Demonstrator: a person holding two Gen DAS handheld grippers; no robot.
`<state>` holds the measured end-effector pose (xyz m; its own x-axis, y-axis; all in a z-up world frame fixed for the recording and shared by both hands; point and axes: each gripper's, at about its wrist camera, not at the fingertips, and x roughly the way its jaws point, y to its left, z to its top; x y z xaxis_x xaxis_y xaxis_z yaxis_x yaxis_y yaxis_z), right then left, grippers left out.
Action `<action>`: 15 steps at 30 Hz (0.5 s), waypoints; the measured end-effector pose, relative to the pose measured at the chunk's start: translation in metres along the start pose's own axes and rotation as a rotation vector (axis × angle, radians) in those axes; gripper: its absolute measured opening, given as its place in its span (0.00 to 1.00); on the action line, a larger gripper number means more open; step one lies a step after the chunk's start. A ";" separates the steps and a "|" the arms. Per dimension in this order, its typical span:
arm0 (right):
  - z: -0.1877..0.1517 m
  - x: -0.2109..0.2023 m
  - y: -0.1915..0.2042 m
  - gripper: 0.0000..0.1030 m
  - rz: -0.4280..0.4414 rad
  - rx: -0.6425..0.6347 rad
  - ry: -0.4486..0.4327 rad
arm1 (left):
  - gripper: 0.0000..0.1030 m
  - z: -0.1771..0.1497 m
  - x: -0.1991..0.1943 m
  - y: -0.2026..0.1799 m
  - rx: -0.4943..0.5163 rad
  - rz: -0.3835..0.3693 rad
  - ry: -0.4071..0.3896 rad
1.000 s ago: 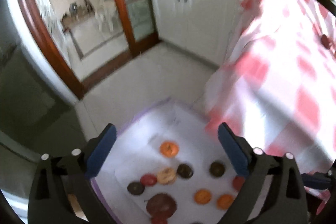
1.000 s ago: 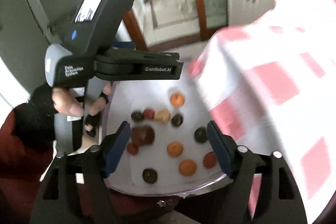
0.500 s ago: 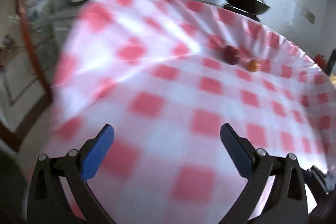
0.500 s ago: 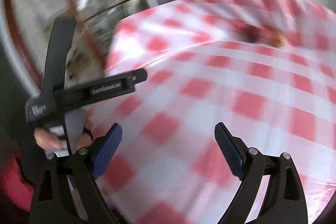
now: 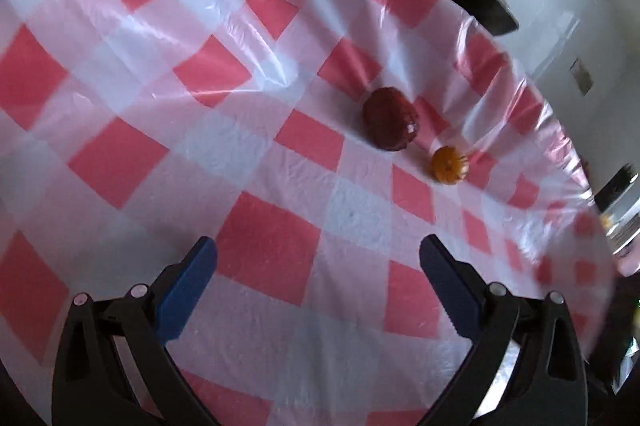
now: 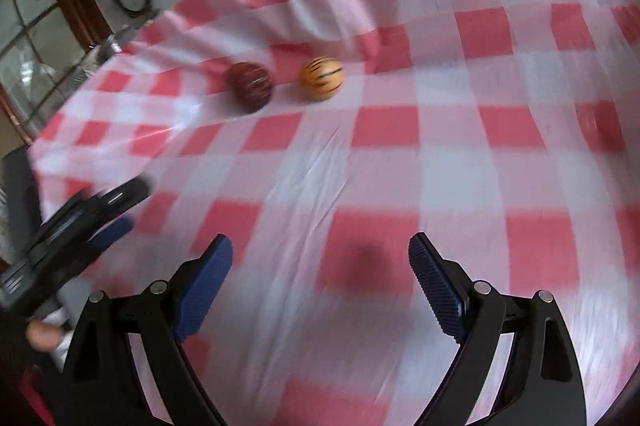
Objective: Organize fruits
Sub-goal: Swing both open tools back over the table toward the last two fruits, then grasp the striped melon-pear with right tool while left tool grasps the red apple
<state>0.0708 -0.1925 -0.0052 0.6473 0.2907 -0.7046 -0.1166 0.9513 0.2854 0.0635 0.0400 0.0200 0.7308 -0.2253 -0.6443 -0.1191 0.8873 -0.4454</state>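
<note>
Two fruits, a dark red one (image 6: 250,86) and an orange one (image 6: 322,78), are seen side by side on the checked tablecloth (image 6: 400,166); both grippers, left (image 5: 318,262) and right (image 6: 320,258), are held spread and empty, apparently readied for pickup.

Worktop cover (image 5: 256,154): thin plastic sheet, glossy, creased. Dark red fruit (image 5: 390,124): smooth, shiny skin. Orange fruit (image 5: 449,165), at its 4 o'clock: matt. Right hand-held gripper (image 6: 320,276): ribbed blue pads, matt black plastic.

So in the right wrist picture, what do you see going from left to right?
Left gripper at the edge → dark red fruit → orange striped fruit, all over the red checked tablecloth.
</note>
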 end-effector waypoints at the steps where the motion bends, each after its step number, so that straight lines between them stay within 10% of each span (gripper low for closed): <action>1: 0.012 0.013 -0.002 0.85 -0.015 -0.014 -0.001 | 0.98 0.000 -0.002 0.002 -0.004 -0.011 -0.008; 15: 0.115 0.121 0.013 0.69 -0.113 -0.146 0.051 | 0.98 0.000 -0.006 0.007 -0.042 -0.030 -0.046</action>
<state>0.2342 -0.1568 -0.0119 0.6239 0.1828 -0.7598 -0.1563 0.9818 0.1079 0.0583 0.0476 0.0212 0.7643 -0.2316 -0.6018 -0.1244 0.8627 -0.4901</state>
